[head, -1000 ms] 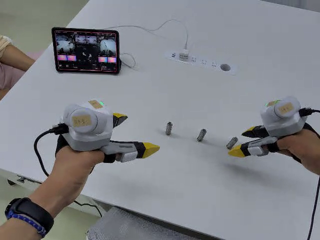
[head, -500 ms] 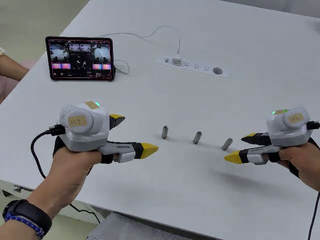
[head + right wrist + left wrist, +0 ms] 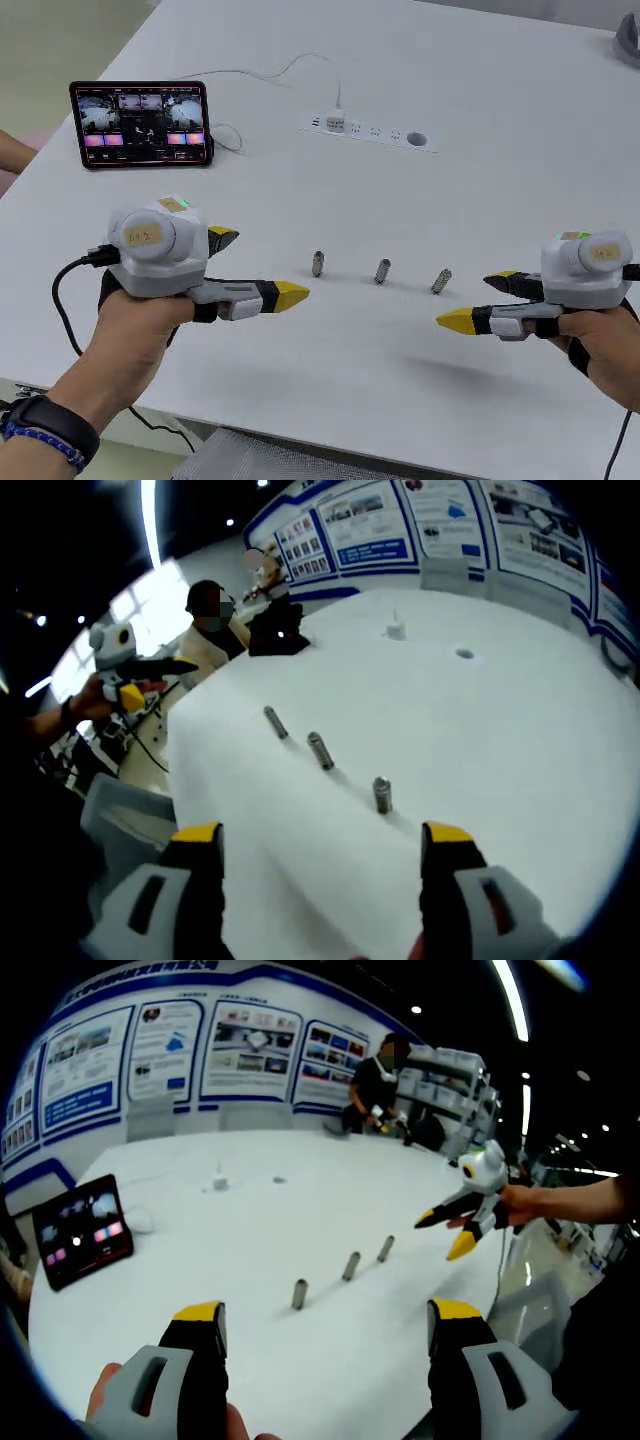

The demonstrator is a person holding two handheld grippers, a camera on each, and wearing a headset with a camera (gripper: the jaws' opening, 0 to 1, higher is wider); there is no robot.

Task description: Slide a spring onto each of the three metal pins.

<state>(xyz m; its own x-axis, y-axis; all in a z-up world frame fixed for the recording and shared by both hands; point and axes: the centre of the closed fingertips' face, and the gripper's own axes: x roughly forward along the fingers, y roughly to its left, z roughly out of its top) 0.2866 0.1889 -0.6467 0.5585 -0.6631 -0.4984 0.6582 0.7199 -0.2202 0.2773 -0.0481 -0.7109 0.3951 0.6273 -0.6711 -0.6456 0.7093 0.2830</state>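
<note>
The left gripper (image 3: 270, 265) and right gripper (image 3: 464, 301) hang open and empty either side of the three pins (image 3: 382, 270) standing in a row on the table (image 3: 500, 150), each seemingly wearing its spring (image 3: 441, 281), so probably only checking their seating remains.

Three small grey pins stand in a row on the white table (image 3: 330, 370), well apart from each other: left pin (image 3: 318, 263) upright, middle pin (image 3: 382, 270) and right pin (image 3: 441, 281) leaning slightly. A coiled spring (image 3: 381, 794) wraps the right pin; the middle looks ribbed too, the left too small to tell.
</note>
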